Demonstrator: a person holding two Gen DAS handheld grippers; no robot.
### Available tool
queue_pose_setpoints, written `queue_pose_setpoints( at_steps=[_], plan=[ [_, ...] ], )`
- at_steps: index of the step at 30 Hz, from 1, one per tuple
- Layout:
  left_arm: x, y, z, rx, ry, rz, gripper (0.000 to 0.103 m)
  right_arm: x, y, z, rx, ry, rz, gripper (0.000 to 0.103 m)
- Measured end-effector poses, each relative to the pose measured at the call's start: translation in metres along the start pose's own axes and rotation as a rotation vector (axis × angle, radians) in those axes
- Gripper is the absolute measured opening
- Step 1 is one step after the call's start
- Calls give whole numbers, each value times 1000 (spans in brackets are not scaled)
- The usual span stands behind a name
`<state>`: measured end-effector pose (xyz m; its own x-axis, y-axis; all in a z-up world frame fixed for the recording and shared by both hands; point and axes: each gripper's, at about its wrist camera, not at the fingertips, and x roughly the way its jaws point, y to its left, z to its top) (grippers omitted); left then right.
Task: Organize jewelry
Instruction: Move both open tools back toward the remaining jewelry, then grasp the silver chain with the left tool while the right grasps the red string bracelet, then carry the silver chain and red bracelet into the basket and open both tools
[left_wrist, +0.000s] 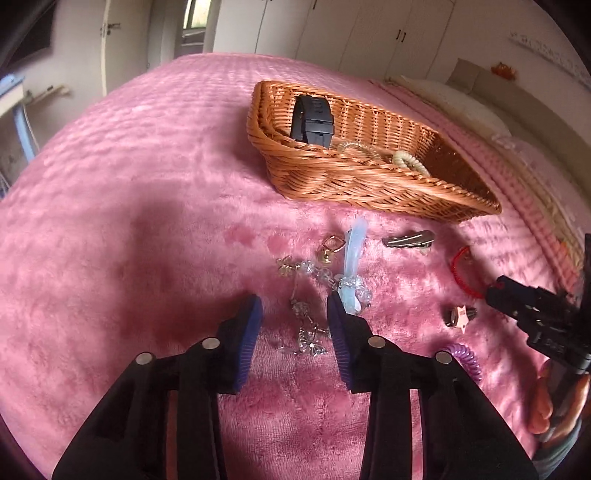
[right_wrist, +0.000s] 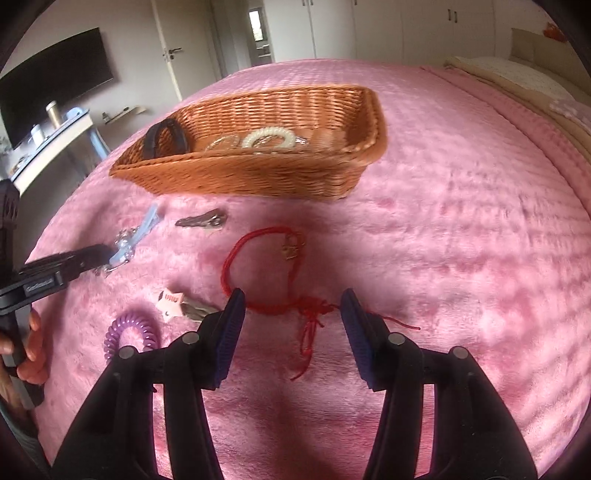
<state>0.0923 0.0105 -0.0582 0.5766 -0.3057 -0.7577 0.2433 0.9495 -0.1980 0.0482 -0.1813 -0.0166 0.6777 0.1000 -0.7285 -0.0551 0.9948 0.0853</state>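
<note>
A wicker basket (left_wrist: 369, 184) (right_wrist: 258, 177) on the pink blanket holds a black watch (left_wrist: 312, 120), a pearl bracelet (right_wrist: 269, 138) and other pieces. My left gripper (left_wrist: 295, 306) is open over a silver crystal chain (left_wrist: 306, 332), its right finger beside a light blue ribbon ornament (left_wrist: 352, 258). My right gripper (right_wrist: 291, 302) is open around the knot of a red string bracelet (right_wrist: 266, 273). A silver hair clip (left_wrist: 408, 238) (right_wrist: 201, 220), a star clip (left_wrist: 460, 315) (right_wrist: 171, 301), a purple coil tie (left_wrist: 465, 356) (right_wrist: 129, 334) and a gold charm (left_wrist: 328, 249) lie loose.
The pink blanket (right_wrist: 461, 240) covers a bed with pillows (left_wrist: 461, 99) at the far right. A desk with a monitor (right_wrist: 55, 85) stands off the bed's left side. Wardrobe doors line the back wall.
</note>
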Motion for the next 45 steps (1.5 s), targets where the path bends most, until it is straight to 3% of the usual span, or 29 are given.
queue_pose_setpoints(
  at_steps=[1,4,14,15,16,17,19,25,33,45],
  plan=[
    [0,-1,0,4,-1,9,22,0,0,-1,-4,6,19,50],
    [-1,-2,-3,18,-4,26,8,2,0,-4,-5,15,42,50],
    [-8,-3,-7,16,-33,-9,8,13,17,-1,-75,27,-46,50],
    [-8,-4,-7,18,-35,-10,8,14,21,-2,-93,25,-58,44],
    [-9,-5,-8,22,-40,-11,8,14,23,-2,-105,30,-50,22],
    [-9,-5,-8,26,-43,-14,8,13,24,-3,-112,28,-46,12],
    [-13,-8,-8,37,-58,-29,8,11,25,-4,-118,15,-50,5],
    [-24,-8,-9,41,-101,-109,8,-12,16,-4,-80,-65,10,5],
    [-51,3,-8,-16,-196,-295,8,-52,18,1,-64,-194,81,5],
    [-96,-20,-3,48,-304,-371,8,-110,36,13,-74,-350,113,5]
  ],
)
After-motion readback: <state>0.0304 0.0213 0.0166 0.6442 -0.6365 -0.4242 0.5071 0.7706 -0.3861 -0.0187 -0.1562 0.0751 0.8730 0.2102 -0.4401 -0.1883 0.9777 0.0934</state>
